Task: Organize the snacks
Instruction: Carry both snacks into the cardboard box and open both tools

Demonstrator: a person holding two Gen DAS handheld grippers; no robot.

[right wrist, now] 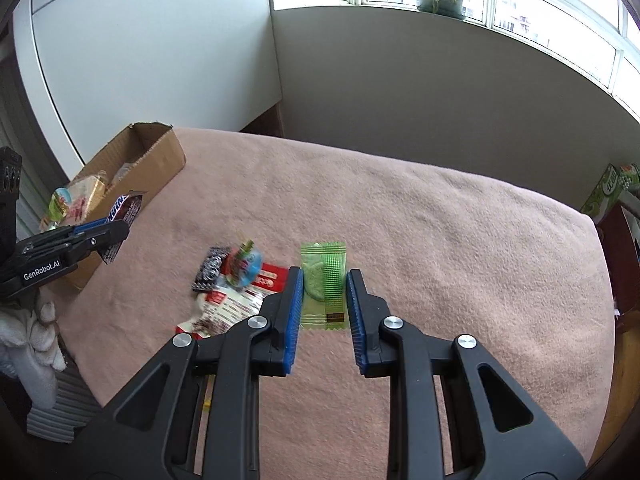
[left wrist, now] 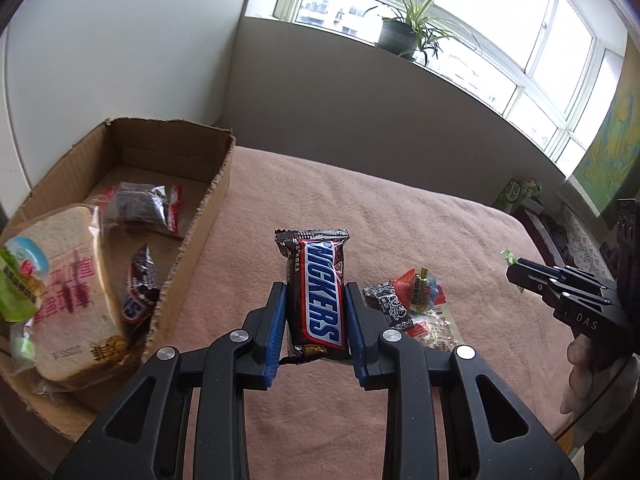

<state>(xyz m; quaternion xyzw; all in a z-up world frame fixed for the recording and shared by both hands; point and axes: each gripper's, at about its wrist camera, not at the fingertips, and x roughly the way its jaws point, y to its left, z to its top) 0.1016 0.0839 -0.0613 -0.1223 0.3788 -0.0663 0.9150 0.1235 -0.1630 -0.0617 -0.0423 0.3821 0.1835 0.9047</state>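
Observation:
My left gripper is shut on a brown Snickers bar, held upright above the pink blanket. To its left stands an open cardboard box holding a bread pack, a dark cake pack and another Snickers. My right gripper is shut on a green see-through snack packet, lifted off the blanket. A small pile of snacks lies between the two grippers. The right wrist view shows the left gripper with the Snickers bar near the cardboard box.
A potted plant sits on the window sill behind the bed. Green cartons stand past the blanket's right edge. The box lies at the blanket's far left corner against the white wall. A hand holds the right gripper.

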